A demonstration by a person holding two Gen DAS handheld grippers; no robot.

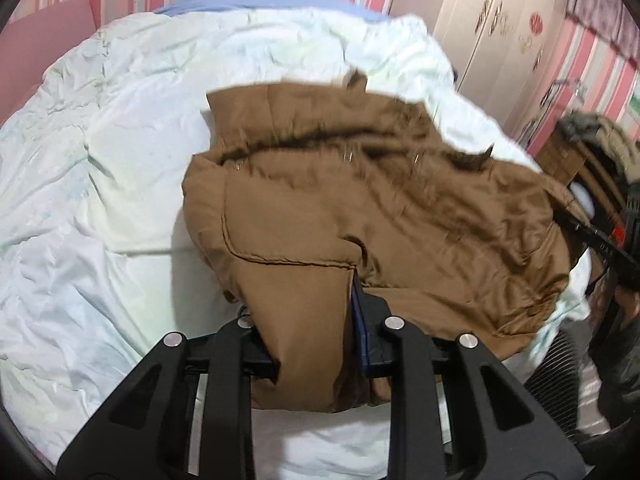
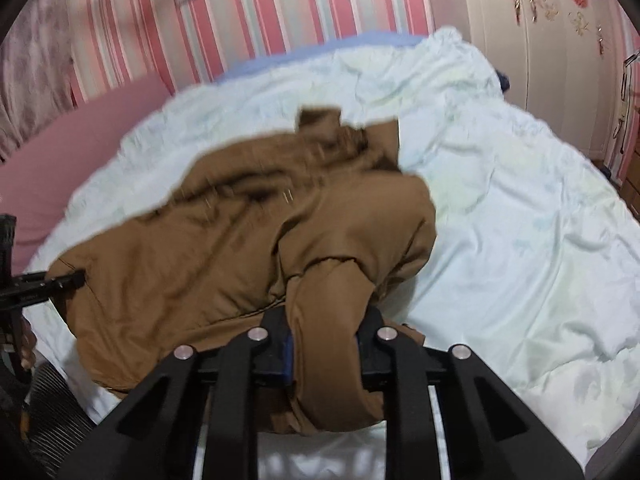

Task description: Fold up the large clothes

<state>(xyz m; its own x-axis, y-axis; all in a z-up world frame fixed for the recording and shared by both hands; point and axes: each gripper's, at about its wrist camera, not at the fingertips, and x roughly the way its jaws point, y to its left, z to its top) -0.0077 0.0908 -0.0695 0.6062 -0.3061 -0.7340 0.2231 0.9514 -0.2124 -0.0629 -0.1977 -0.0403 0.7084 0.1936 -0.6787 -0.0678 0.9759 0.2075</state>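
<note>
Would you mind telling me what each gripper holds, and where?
Both hold the brown coat: the left gripper and the right gripper each pinch its near edge.

Brown padded cloth coat: soft matt woven shell, creased, with stitched seams and a darker fuzzy trim along the collar line. Pale mint-white cloth duvet: thin, matt, heavily wrinkled, with a faint printed pattern. Left black plastic gripper: moulded, smooth, semi-matt, with round bright metal pivot pins; one of its fingers shows a blue pad of duller finish. Right black plastic gripper: same moulded finish, same polished metal pins. Pink-and-white striped wall covering: flat, matt, paper-like. Cream wardrobe doors: smooth, slightly glossy panels bearing red and gold decorations. Pink headboard panel: smooth, matt.
</note>
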